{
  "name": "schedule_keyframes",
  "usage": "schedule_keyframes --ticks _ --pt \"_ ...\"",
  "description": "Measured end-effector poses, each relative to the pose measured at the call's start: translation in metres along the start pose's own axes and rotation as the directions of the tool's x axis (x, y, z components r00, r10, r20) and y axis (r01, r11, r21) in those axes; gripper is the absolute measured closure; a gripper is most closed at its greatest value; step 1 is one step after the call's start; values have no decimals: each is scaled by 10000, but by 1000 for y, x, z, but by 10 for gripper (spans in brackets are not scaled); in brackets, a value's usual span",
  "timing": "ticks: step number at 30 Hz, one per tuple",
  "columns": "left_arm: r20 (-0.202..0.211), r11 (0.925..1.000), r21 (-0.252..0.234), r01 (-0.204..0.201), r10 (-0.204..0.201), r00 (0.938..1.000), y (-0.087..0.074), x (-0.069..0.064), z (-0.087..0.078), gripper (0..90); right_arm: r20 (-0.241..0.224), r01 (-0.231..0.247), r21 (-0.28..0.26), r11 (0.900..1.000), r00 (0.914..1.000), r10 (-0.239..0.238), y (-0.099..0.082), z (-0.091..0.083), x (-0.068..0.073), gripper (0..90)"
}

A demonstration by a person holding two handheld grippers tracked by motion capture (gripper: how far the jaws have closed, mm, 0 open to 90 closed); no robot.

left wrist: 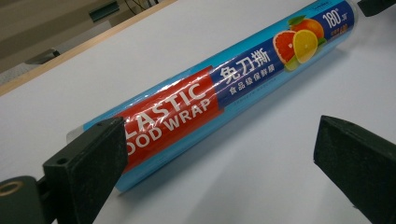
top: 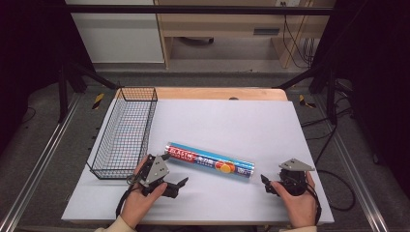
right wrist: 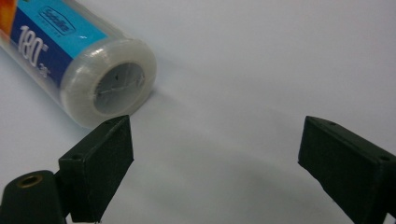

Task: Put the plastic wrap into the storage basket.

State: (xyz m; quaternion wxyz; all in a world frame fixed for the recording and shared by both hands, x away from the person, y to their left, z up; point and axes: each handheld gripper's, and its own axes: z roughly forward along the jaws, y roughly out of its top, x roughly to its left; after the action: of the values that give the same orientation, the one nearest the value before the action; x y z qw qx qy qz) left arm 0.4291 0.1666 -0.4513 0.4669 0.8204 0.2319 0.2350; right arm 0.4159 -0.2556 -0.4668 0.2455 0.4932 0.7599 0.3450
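Roll of plastic food wrap (top: 210,160) lies flat on the white sheet of the worktop (top: 241,121), near the person's edge, long axis running from upper left to lower right in the high view. Label is blue with a red band and a citrus picture.

Wire basket (top: 123,133) sits at the left edge of the worktop, just beyond the roll's left end, apart from it.

Left gripper (top: 173,173) held in the left hand (top: 140,195), just below the roll's left end. In the left gripper view its fingers (left wrist: 88,170) stand wide apart with nothing between them; the near finger sits in front of the roll's red-banded end (left wrist: 173,116), and whether it touches cannot be told from here.

Right gripper (top: 266,184) held in the right hand (top: 300,203), just off the roll's right end. In the right gripper view its fingers (right wrist: 100,161) are also spread well apart, holding nothing; the roll's capped end (right wrist: 112,88) lies just beyond the left finger, bare sheet between the two fingers.

Both grippers hover low over the worktop, one at each end of the roll.
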Motion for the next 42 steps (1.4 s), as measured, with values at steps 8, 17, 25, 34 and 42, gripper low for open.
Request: schedule_keyframes --ticks 8,17,25,34,42 --pt "265 10000 -55 74 -72 9996 0 4 -2 33 0 590 -468 9972 9983 -590 5 -6 5 106" --pt "542 9991 -400 103 -81 9985 16 25 -1 36 182 2233 -1142 9680 9747 -2227 34 -30 26 76" --pt "984 9951 -938 303 -210 9949 27 52 9 40 -530 3096 -802 9475 9479 -3142 55 -26 37 72" --pt "1086 9957 -926 -53 153 9940 33 47 14 42 -1589 3827 -684 9213 9075 -3888 84 -20 48 82" --pt "711 9942 -1059 185 -109 9974 24 43 4 42 -2242 4112 -554 9099 8829 -4126 91 0 50 58"
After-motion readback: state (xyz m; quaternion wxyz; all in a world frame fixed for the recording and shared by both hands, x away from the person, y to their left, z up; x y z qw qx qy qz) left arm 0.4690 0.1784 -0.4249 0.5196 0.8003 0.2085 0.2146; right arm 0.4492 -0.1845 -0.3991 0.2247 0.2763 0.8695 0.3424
